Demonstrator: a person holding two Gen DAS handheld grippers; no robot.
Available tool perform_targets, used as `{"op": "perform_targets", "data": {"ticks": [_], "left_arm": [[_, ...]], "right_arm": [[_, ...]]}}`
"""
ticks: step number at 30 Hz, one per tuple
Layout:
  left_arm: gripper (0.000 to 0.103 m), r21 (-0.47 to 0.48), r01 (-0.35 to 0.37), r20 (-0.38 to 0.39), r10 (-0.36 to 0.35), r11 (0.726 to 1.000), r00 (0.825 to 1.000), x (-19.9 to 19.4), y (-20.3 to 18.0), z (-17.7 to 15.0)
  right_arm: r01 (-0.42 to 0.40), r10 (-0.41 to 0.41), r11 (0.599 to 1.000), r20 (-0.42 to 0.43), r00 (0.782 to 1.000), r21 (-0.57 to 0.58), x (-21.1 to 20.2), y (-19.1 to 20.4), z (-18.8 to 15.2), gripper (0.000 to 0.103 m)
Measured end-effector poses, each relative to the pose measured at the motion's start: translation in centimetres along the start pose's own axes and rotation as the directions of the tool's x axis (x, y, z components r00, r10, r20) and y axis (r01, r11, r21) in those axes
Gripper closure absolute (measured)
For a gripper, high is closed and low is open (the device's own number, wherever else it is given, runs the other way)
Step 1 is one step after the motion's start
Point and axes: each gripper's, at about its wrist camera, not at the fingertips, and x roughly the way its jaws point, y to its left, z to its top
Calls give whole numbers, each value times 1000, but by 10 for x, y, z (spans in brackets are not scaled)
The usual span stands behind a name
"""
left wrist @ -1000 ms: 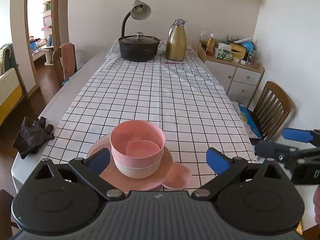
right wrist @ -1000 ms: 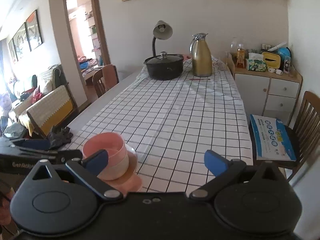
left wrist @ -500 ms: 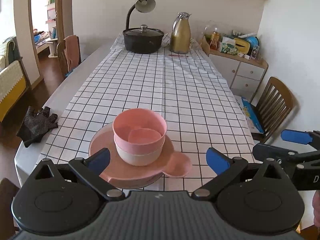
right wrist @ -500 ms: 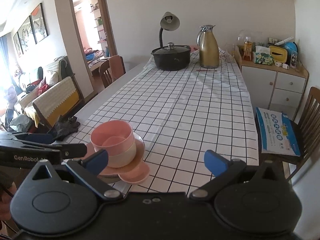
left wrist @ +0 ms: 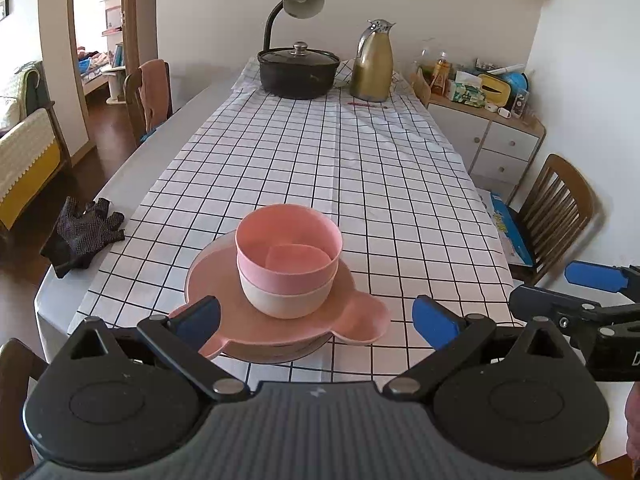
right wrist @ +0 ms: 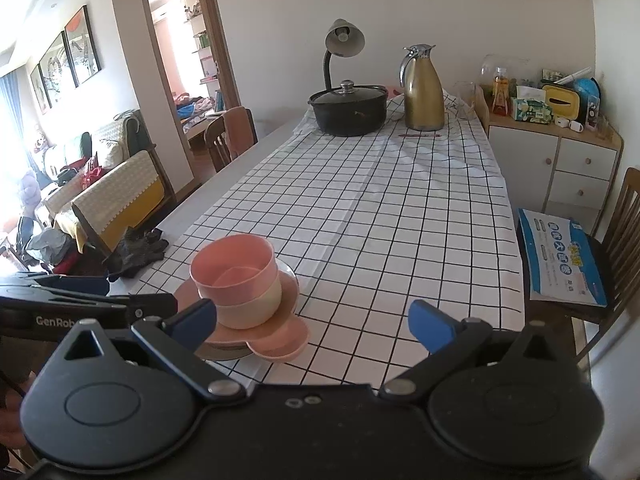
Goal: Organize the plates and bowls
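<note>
A pink bowl (left wrist: 289, 250) is nested in a cream bowl (left wrist: 284, 298), and both stand on a pink bear-eared plate (left wrist: 288, 326) near the table's front edge. The same stack shows in the right wrist view: pink bowl (right wrist: 234, 270), cream bowl (right wrist: 250, 306), plate (right wrist: 276, 340). My left gripper (left wrist: 316, 318) is open just in front of the stack, holding nothing. My right gripper (right wrist: 312, 320) is open to the right of the stack, also holding nothing. Each gripper appears at the edge of the other's view.
A checked tablecloth (left wrist: 340, 168) covers the long table. At the far end stand a black lidded pot (left wrist: 298, 72), a gold jug (left wrist: 372, 66) and a lamp (left wrist: 300, 0). Black gloves (left wrist: 82, 236) lie at the left edge. Chairs (left wrist: 556, 208) and a cabinet (left wrist: 500, 140) stand on the right.
Both grippers have pulled back and risen, so the stack now sits farther from the fingers and the whole plate shows. The stack has not moved. Both stay open.
</note>
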Motion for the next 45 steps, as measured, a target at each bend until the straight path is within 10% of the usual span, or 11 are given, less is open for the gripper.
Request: {"op": "perform_targets", "data": {"ticks": [45], "left_arm": [[0, 0, 21, -22, -21, 1000, 1000, 23, 13, 13]], "right_arm": [[27, -26, 998, -20, 999, 48, 24, 7, 7, 1]]}}
